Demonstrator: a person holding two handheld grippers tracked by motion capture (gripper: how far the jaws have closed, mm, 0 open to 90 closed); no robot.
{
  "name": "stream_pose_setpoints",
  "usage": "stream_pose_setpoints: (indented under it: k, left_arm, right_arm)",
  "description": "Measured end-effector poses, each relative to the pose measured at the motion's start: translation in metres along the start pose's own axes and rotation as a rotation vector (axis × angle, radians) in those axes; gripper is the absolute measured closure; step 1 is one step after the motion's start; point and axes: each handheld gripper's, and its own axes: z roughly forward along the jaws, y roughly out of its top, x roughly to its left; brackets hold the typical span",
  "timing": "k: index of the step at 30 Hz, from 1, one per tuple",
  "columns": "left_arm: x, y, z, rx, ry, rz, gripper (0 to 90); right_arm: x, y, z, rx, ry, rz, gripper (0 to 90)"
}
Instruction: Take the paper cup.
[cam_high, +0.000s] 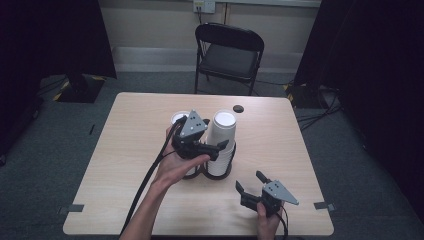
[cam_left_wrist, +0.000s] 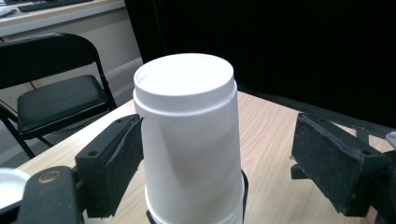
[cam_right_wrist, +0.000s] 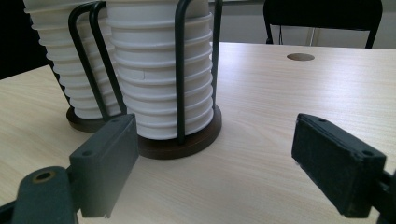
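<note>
At frame centre, the left tool (cam_high: 216, 150) straddles the top cup (cam_left_wrist: 187, 140) of the right stack on the desk (cam_high: 300, 150), jaws spread, one pad touching. Lower right, the right tool (cam_high: 249, 183) rests spread, empty. Next, probably: pinch and lift straight up.

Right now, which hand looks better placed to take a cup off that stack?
Left, probably: the left gripper has its open jaws either side of the top cup. The right gripper sits low beside the rack.
</note>
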Motion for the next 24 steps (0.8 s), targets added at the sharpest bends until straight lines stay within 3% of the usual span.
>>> stream_pose_setpoints:
  k: [5, 9, 12, 15, 24]
  left_arm:
    - [0.008, 0.01, 0.007, 0.022, -0.015, -0.011, 15.6]
    - [0.012, 0.015, 0.012, 0.035, 0.011, -0.015, 15.7]
    - [0.013, 0.013, 0.021, 0.06, -0.005, -0.032, 16.0]
    - [0.012, 0.011, 0.026, 0.076, 0.003, -0.021, 15.2]
    - [0.014, 0.011, 0.034, 0.074, 0.026, -0.041, 14.9]
  right_arm:
    - [0.0, 0.0, 0.0, -0.001, 0.006, -0.002, 14.3]
    - [0.0, 0.0, 0.0, 0.0, 0.007, 0.001, 14.3]
    - [0.0, 0.0, 0.0, -0.002, 0.009, 0.0, 14.3]
    - [0.0, 0.0, 0.0, -0.003, 0.012, -0.005, 14.3]
    - [0.0, 0.0, 0.0, -0.005, 0.013, -0.008, 14.3]
